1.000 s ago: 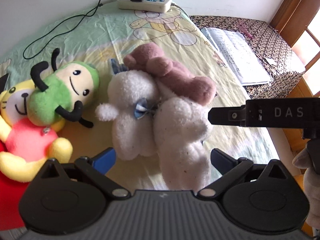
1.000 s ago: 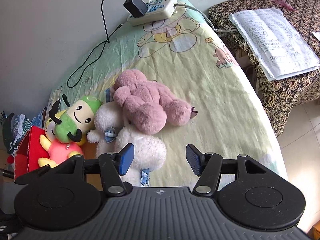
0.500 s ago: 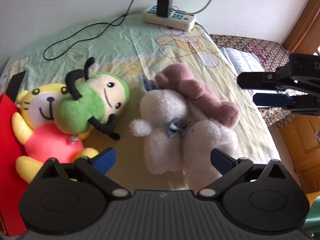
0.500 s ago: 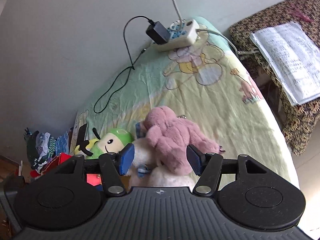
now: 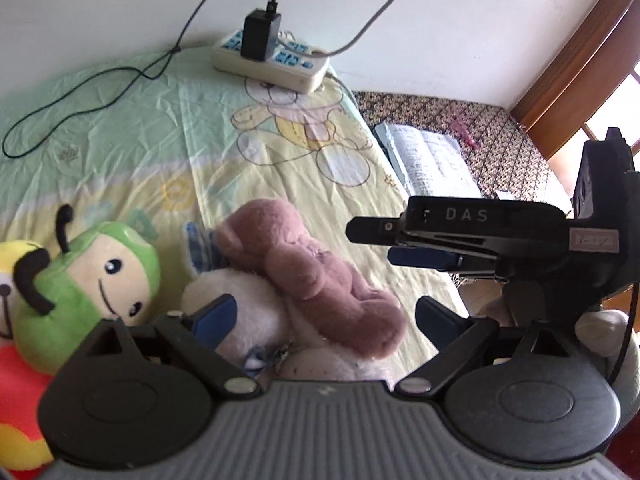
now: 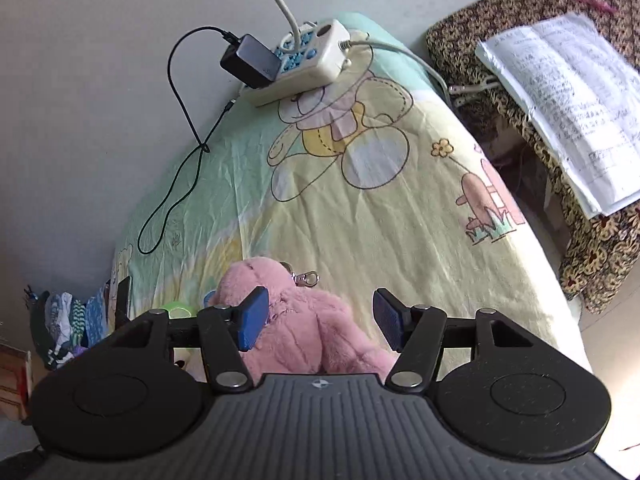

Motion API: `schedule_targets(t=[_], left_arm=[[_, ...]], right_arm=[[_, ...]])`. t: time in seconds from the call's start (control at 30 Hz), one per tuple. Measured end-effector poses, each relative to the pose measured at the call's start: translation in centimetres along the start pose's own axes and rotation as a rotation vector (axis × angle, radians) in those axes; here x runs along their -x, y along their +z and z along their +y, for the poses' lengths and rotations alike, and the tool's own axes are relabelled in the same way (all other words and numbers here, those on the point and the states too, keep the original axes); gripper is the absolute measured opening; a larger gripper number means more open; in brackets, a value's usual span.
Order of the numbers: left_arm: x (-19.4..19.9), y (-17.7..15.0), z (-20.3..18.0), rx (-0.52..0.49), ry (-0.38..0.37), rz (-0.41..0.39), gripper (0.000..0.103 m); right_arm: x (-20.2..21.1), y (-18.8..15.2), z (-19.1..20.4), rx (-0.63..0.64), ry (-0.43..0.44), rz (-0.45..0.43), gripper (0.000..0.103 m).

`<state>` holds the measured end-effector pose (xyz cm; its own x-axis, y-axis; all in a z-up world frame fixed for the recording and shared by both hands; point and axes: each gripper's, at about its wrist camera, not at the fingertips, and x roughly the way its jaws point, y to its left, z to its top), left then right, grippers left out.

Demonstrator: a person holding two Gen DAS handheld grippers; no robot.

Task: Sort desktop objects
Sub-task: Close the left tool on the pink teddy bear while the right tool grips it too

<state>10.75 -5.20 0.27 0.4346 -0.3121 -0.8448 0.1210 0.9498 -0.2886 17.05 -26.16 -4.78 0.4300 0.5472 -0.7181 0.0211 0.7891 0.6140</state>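
A: While the cartoon-print sheet (image 6: pixel 360 216) bears heaped plush toys, which step is underway?
B: Reaching. The pink bear (image 6: pixel 304 332) tops the white bear (image 5: pixel 248 320).
A: And the tongs?
B: The right gripper (image 6: pixel 316 320) straddles it, released; the left gripper (image 5: pixel 324 316), just narrowing, grasps nothing. Next: lower and clench.

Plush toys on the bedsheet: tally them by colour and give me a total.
Pink: 1, the pink bear
White: 2, the white toy under the pink one and a second white toy in front of it
Green: 1, the green toy
Yellow and red: 1, the yellow toy at the left edge
Total: 5
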Motion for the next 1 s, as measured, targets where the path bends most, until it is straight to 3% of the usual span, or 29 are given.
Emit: schedule_targets(t=[0.07,0.13,0.27,0.4,0.47,0.57,0.77,1.0], left_arm=[[-1.9,0.4,-0.1,0.012,-0.001,0.036,0.092],[-2.3,0.9,-0.8,-0.013,0.019,0.012,0.093],[-4.7,1.6,-1.6,-0.045,0.073,0.04,0.09],[-6.3,1.4,-1.6,-0.065,0.131,0.045,0.076],[-6.3,1.4,-1.3,-0.056,0.124,0.041,0.072],[-5.7,1.5,-1.1,-0.072,0.123,0.029,0.06],[-3.2,1.1,-1.6,-0.07,0.077,-0.007,0.058],[3.5,-0.4,-1.9,-0.044,0.026,-0.109,0.058]], right_arm=[[-1.0,0.3,-0.9,-0.045,0.047,0.035,0.062],[-1.9,0.4,-1.3,-0.067,0.1,0.069,0.062],[-3.6,0.4,-1.5,-0.081,0.133,0.123,0.063],[-4.8,0.5,-2.5,-0.144,0.221,0.167,0.064],[-4.7,0.7,-2.4,-0.129,0.23,0.18,0.064],[-4.2,0.5,-3.0,-0.165,0.25,0.199,0.063],[-1.4,-0.3,-3.2,-0.182,0.299,0.201,0.061],[4.3,-2.0,0.0,-0.123,0.379,0.13,0.061]])
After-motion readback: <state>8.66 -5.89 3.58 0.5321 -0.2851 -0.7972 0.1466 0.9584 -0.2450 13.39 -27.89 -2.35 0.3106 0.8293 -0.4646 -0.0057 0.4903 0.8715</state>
